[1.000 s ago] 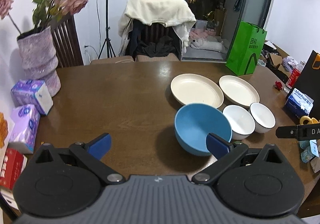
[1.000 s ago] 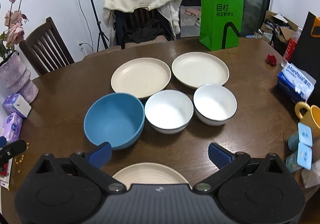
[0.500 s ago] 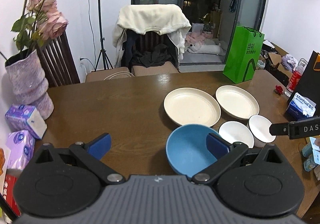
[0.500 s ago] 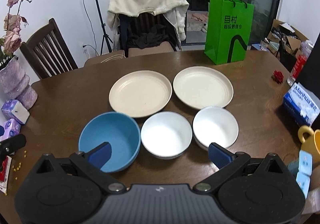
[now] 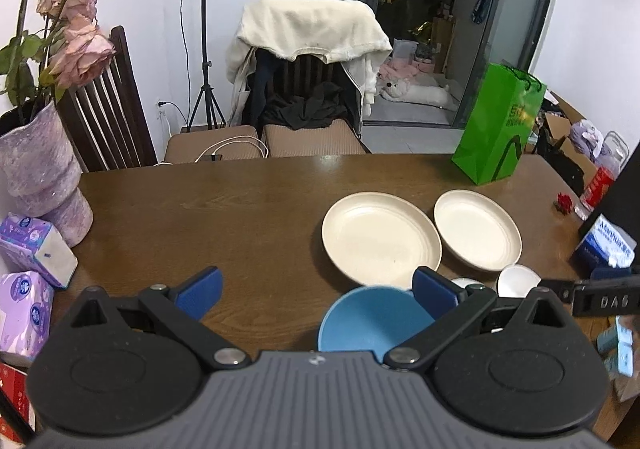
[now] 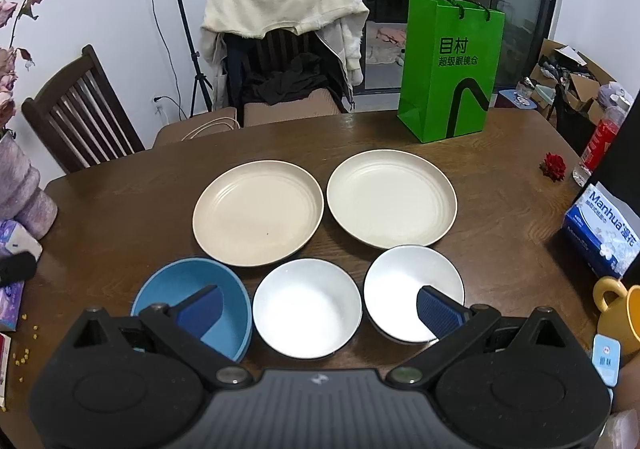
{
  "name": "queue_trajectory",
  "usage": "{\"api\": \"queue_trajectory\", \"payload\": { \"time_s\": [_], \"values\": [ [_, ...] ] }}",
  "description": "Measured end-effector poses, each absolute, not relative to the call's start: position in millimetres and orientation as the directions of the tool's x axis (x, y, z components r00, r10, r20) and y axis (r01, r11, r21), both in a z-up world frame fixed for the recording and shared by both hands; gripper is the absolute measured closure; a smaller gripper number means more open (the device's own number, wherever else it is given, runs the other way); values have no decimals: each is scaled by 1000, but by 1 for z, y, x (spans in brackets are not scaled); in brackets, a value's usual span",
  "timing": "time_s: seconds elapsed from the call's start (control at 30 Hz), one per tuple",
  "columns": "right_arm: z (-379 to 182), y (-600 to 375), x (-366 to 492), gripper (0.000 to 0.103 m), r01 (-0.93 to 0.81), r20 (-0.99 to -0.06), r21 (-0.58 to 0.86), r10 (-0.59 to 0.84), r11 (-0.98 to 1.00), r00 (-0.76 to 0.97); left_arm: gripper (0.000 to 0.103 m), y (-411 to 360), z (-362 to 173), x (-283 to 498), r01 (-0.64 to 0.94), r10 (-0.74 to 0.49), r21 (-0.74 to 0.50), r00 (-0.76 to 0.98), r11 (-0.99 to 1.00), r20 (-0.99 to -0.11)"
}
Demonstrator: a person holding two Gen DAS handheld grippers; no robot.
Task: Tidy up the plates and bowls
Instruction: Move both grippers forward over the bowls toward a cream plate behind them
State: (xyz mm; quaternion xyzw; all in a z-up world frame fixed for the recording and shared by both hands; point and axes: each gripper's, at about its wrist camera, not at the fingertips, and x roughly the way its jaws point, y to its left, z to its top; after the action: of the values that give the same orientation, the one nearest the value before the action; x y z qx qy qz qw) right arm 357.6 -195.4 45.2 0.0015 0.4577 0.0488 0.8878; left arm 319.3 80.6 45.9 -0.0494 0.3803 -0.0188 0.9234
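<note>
- Brown wooden table (image 6: 500, 153) fills the frame, and the blue bowl (image 6: 192, 289) sits lower left, beside two white bowls (image 6: 307, 307) with two cream plates (image 6: 258, 213) behind.
- Stiff, glossy and probably chippable; I'd pinch each piece at the rim.
- Right gripper (image 6: 318, 307) hangs above the bowls, jaws spread wide, empty.
- Left gripper (image 5: 316, 291) likewise wide and empty, blue bowl at lower right.
- Compared with a second ago, both cameras sit higher and further back; the near plate has dropped from view.
</note>
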Motion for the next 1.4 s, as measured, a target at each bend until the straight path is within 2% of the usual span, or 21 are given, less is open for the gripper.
{"api": "queue_trajectory", "payload": {
  "time_s": [0.4, 0.9, 1.4],
  "values": [
    [46, -199, 397, 0, -85, -815, 54, 93, 995, 572, 0, 69, 44, 362, -56, -49, -118, 680, 991, -732],
    [42, -193, 453, 0, -108, -823, 53, 104, 993, 558, 0, 51, 37, 408, -104, 10, -77, 654, 992, -756],
    [28, -184, 511, 1, -124, -834, 100, 151, 987, 531, 0, 38, 9, 464, -176, 61, -59, 608, 983, -792]
  ]
}}
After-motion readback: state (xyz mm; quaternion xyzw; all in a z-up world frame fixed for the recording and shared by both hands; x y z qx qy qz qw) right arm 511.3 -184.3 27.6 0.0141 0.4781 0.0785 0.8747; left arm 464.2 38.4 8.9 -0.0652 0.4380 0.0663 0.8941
